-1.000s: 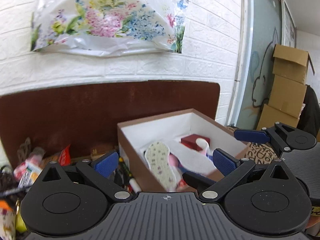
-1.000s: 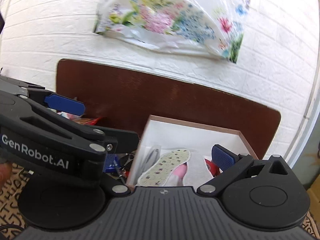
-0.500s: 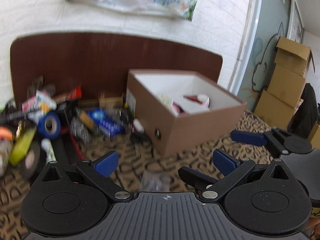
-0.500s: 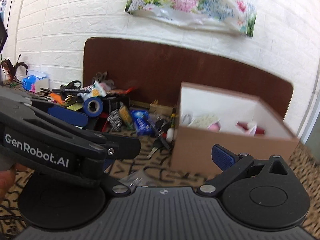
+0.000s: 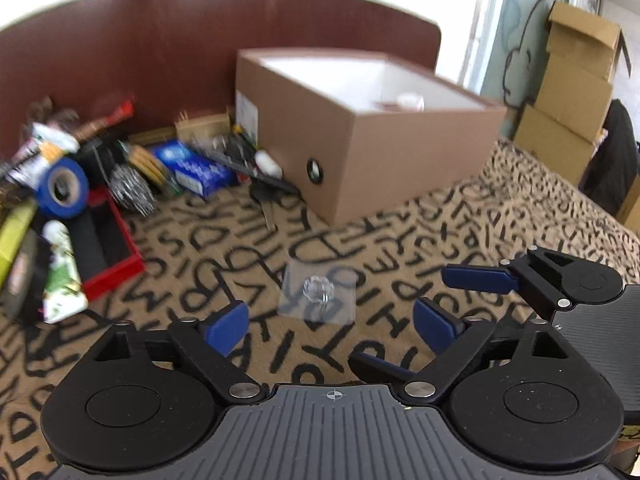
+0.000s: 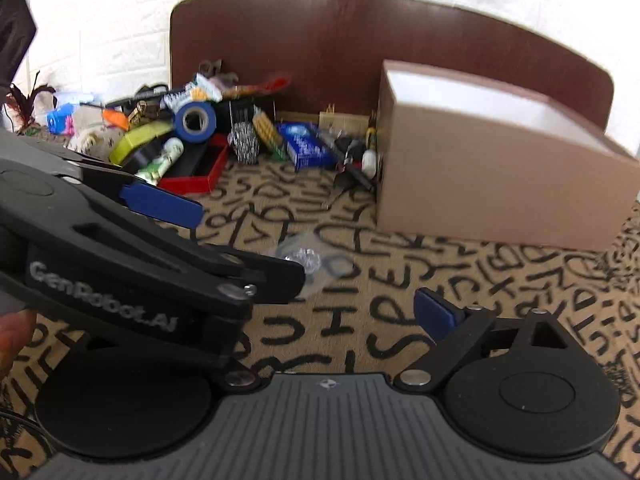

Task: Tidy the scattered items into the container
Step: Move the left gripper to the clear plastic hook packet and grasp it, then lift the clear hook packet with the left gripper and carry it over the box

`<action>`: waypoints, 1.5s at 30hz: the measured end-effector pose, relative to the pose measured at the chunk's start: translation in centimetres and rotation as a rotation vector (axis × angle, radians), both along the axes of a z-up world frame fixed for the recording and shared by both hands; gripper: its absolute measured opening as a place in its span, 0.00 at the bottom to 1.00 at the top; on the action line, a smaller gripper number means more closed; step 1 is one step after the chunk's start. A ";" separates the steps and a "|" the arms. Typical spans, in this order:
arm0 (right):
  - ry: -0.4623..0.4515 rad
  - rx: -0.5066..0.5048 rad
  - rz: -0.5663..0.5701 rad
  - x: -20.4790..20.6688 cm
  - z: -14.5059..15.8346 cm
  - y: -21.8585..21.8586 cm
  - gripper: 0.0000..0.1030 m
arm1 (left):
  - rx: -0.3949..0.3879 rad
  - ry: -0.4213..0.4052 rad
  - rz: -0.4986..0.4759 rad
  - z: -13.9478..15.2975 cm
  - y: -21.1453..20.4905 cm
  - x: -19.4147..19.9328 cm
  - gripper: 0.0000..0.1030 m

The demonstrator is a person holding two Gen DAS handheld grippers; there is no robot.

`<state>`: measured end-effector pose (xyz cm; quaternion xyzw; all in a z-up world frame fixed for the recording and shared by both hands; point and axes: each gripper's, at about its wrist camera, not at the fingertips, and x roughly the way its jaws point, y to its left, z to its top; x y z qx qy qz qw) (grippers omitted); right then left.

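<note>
Left wrist view: the left gripper (image 5: 330, 326) is hanging wide open above the letter-print cloth (image 5: 500, 224), holding nothing. A small clear bag (image 5: 319, 293) is lying just ahead of it. The right gripper (image 5: 468, 284) is waiting beside it, open and empty too. The brown box (image 5: 384, 160) is sitting farther back.

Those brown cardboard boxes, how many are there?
4: the open box on the patterned cloth, and three stacked cartons by the right wall, top, middle, bottom. Others may be hidden.
</note>
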<state>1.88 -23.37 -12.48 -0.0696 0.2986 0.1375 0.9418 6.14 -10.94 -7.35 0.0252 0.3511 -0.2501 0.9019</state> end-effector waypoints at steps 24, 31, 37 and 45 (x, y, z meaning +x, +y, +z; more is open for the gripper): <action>0.039 0.022 0.129 5.2 -1.5 0.6 0.64 | 0.038 0.099 -0.043 -2.2 -0.7 5.8 0.47; 0.005 -0.031 0.139 4.3 -0.9 1.4 0.54 | 0.041 0.089 -0.050 -2.2 -0.8 5.5 0.47; -0.007 -0.043 0.143 3.6 -0.5 1.7 0.48 | 0.061 0.068 -0.041 -1.6 -0.6 4.8 0.28; -0.007 -0.021 0.144 2.5 0.4 1.6 0.47 | 0.050 0.057 -0.032 -0.9 -0.2 3.7 0.26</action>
